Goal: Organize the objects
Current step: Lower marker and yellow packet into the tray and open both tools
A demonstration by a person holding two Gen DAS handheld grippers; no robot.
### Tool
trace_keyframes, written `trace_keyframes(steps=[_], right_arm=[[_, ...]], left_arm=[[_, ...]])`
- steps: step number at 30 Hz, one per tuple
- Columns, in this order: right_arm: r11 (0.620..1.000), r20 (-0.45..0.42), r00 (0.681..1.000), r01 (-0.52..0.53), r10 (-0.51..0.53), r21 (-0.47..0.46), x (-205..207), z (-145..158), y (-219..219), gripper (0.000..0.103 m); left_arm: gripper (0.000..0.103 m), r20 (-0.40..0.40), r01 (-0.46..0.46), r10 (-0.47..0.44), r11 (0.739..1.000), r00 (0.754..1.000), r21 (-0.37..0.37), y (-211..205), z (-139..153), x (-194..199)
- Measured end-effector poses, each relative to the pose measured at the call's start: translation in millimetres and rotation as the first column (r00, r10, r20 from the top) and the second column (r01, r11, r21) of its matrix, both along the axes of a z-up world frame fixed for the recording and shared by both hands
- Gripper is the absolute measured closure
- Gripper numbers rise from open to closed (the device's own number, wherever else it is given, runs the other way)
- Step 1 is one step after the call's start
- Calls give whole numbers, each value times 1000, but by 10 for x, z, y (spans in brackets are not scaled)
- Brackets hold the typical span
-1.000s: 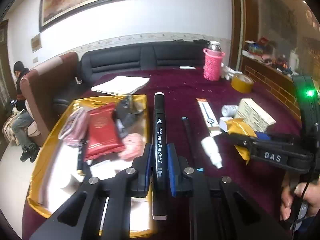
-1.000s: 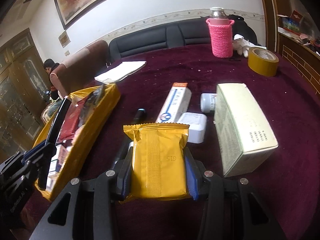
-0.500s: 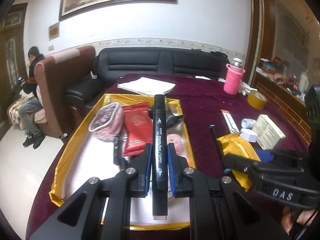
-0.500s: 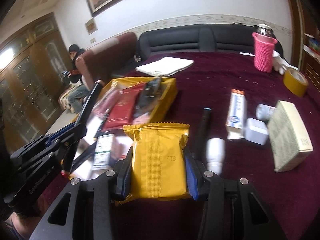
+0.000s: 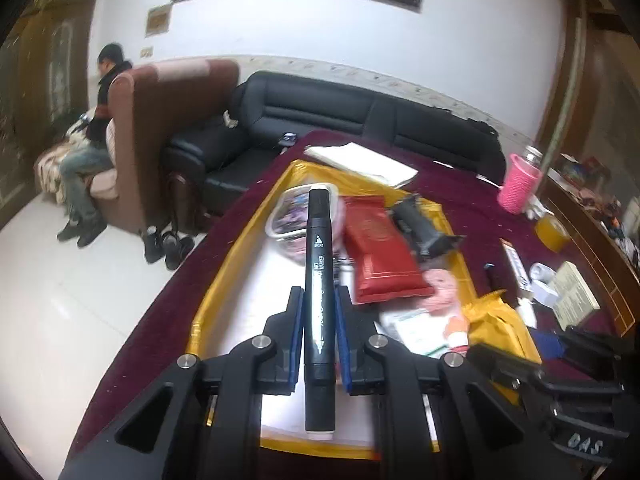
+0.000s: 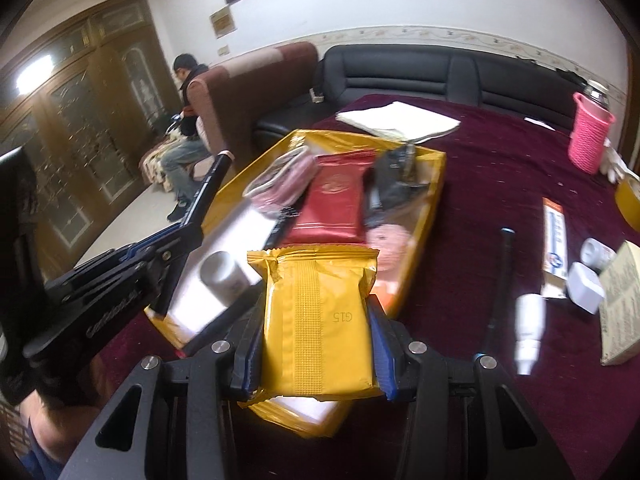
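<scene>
Left wrist view: black marker (image 5: 319, 280) clamped in my left gripper (image 5: 319, 344), now carried over the gold tray (image 5: 224, 280); my right gripper (image 6: 316, 344) grips the yellow packet (image 6: 316, 320) at the tray's near edge. Both await release.

Black marker (image 5: 319, 280); yellow packet (image 6: 320, 320); gold tray (image 5: 236, 256); red pouch (image 5: 382, 252); maroon tablecloth (image 6: 500, 184).

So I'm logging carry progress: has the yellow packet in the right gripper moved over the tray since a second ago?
Yes. The yellow packet moved left, from beside the white box to over the gold tray's near end.
</scene>
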State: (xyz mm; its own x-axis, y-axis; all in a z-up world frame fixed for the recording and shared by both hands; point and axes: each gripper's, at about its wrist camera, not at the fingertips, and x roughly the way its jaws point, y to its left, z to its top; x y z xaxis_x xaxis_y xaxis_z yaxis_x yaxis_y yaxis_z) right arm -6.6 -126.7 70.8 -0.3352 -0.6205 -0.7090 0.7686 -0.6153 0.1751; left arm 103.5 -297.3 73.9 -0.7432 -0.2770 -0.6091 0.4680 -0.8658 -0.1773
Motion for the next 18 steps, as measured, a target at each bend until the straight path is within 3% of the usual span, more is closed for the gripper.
trace_keyframes(steps=[6, 11, 18], right_arm=[[998, -6, 998, -55, 56, 41, 129, -116, -363, 53], [996, 1, 998, -69, 69, 63, 123, -234, -526, 53], [996, -53, 997, -60, 64, 66, 83, -247, -667, 53]], left_arm=[[89, 23, -6, 4, 997, 1000, 74, -207, -178, -27], [89, 52, 20, -26, 995, 998, 99, -251, -301, -134], [89, 52, 20, -27, 992, 998, 126, -354, -359, -195]])
